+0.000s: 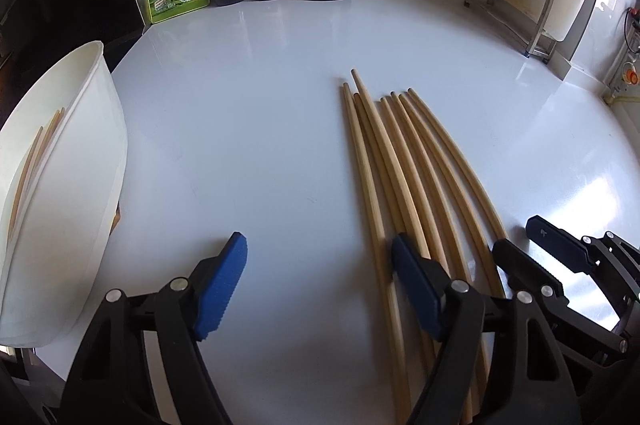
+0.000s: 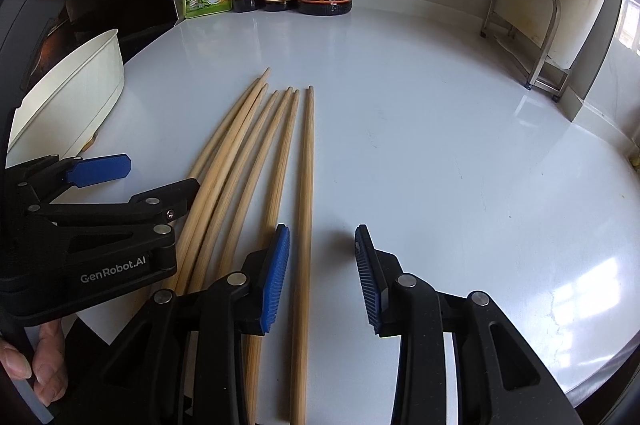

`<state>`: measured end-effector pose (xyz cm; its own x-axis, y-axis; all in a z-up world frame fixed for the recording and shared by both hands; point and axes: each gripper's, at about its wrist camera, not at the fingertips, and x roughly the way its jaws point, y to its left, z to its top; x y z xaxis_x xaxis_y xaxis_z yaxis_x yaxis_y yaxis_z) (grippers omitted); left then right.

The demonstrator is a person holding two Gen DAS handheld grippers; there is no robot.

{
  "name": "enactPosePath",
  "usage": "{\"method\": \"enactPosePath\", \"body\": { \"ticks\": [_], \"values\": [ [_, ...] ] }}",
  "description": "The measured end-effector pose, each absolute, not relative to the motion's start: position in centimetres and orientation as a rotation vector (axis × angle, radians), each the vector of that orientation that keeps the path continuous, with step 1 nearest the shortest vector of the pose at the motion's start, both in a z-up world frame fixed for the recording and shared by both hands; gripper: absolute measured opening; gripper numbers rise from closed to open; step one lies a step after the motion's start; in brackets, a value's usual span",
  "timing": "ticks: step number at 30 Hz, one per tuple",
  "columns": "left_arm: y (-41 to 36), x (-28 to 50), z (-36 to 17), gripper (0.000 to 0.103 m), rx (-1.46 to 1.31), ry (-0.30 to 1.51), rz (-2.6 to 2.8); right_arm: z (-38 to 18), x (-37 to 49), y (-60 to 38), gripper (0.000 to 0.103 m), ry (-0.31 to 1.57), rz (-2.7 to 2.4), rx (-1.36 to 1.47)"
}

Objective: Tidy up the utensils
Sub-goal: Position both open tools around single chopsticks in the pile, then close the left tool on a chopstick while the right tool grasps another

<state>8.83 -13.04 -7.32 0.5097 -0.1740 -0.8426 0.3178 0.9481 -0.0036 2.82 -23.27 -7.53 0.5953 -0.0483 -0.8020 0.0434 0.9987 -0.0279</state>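
Six chopsticks (image 2: 276, 161) fanned mid-counter (image 1: 240, 105); bare surface right. Left gripper (image 1: 320, 265) wide, empty; right gripper (image 2: 322, 273) part-open, straddling outermost stick.

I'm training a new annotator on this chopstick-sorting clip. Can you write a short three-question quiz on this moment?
1. True or false: the right tool is clamped on a chopstick.
2. How many loose chopsticks lie on the white counter?
A. four
B. six
C. nine
3. Fill in: a few chopsticks already sit in the white ____ at the left.

Key
1. False. Its jaws stand open; one chopstick lies between them, beside the left pad, not pinched.
2. B.
3. Container. The left tool, also open with bare counter between its pads, sits between the container and the loose chopsticks.
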Motion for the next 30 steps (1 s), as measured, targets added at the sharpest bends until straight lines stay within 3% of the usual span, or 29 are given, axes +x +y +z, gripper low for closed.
{"method": "enactPosePath", "body": {
  "ticks": [6, 9, 10, 11, 12, 30],
  "values": [
    [-13.7, 8.3, -7.2, 0.051, 0.168, 0.976, -0.332, -7.6, 3.1, -23.0, 0.032, 0.923, -0.043, -0.015],
    [-13.9, 8.1, -7.0, 0.028, 0.165, 0.977, -0.350, -7.6, 3.2, -22.7, 0.023, 0.919, -0.030, -0.019],
    [-13.8, 8.1, -7.0, 0.016, 0.162, 0.981, -0.357, -7.5, 3.2, -22.7, 0.015, 0.919, -0.029, -0.023],
    [-13.8, 8.0, -7.0, 0.010, 0.157, 0.987, -0.364, -7.5, 3.2, -22.7, 0.007, 0.920, -0.029, -0.024],
    [-13.8, 8.0, -6.9, 0.008, 0.152, 0.993, -0.368, -7.5, 3.2, -22.7, 0.006, 0.920, -0.027, -0.019],
    [-11.8, 6.8, -5.5, 0.007, 0.103, 1.022, -0.414, -6.3, 2.7, -24.7, 0.006, 0.898, -0.020, 0.161]
  ]
}}
